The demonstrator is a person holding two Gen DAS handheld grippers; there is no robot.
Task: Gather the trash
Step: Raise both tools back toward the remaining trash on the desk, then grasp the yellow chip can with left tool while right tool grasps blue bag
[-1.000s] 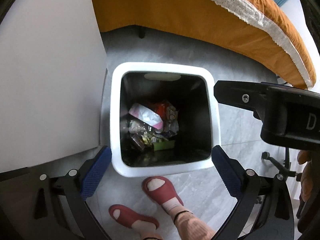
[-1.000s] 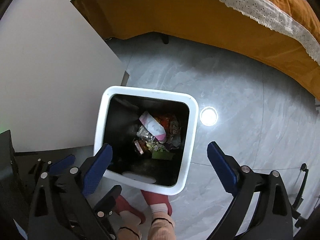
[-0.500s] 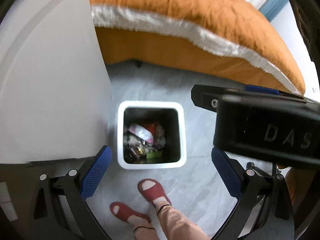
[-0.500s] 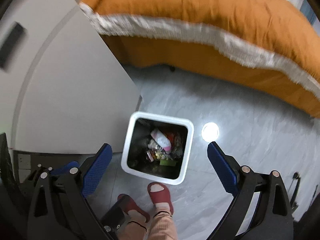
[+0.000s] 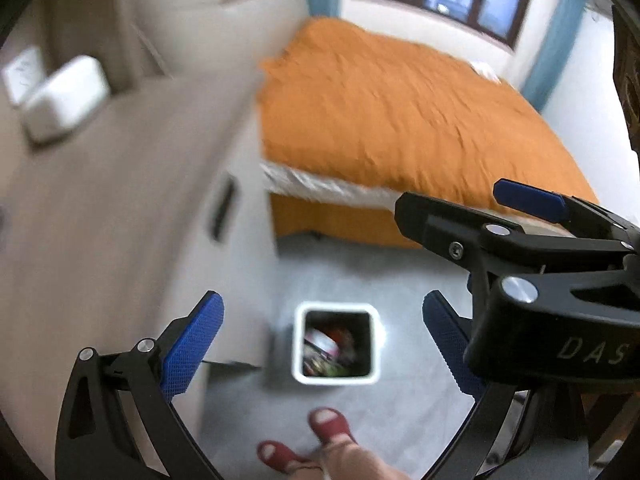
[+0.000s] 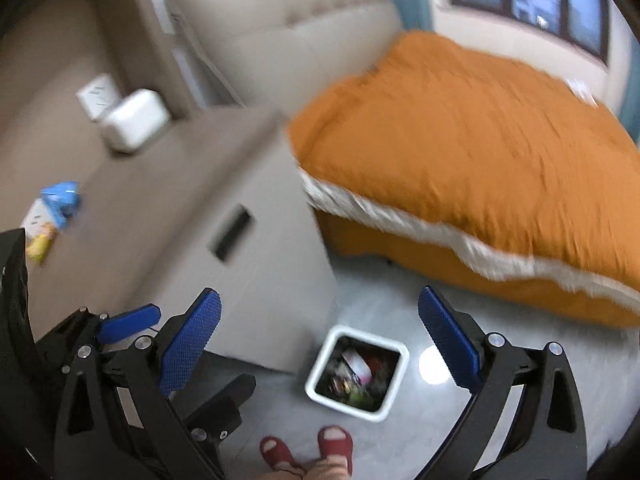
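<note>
1. While both views are blurred, the white bin (image 5: 337, 380) stands on the grey floor (image 5: 404, 280), just beside the corner of the pale cabinet (image 5: 240, 240) and near the foot side of the bed (image 5: 400, 120) with the orange cover.
2. Inside the bin lies mixed trash (image 6: 356, 372); one pale pink-and-white piece is on top, and the rest is too blurred to name.
3. The left tool (image 5: 320, 340) is high above the bin, its two blue fingers spread wide with nothing between them.
4. The right tool (image 6: 320, 332) is also high above the floor, its fingers spread wide and holding nothing; in the left view it shows as a black body at the right side.
5. On the tabletop (image 6: 140, 200) of the cabinet lies a blue and yellow wrapper (image 6: 50, 216), probably a snack packet, near the left edge of the right view.
6. Farther back on the same tabletop sits a white box (image 6: 134, 124), close to the wall.
7. Below the bin, two red slippers (image 6: 308, 448) of the person stand on the floor.
</note>
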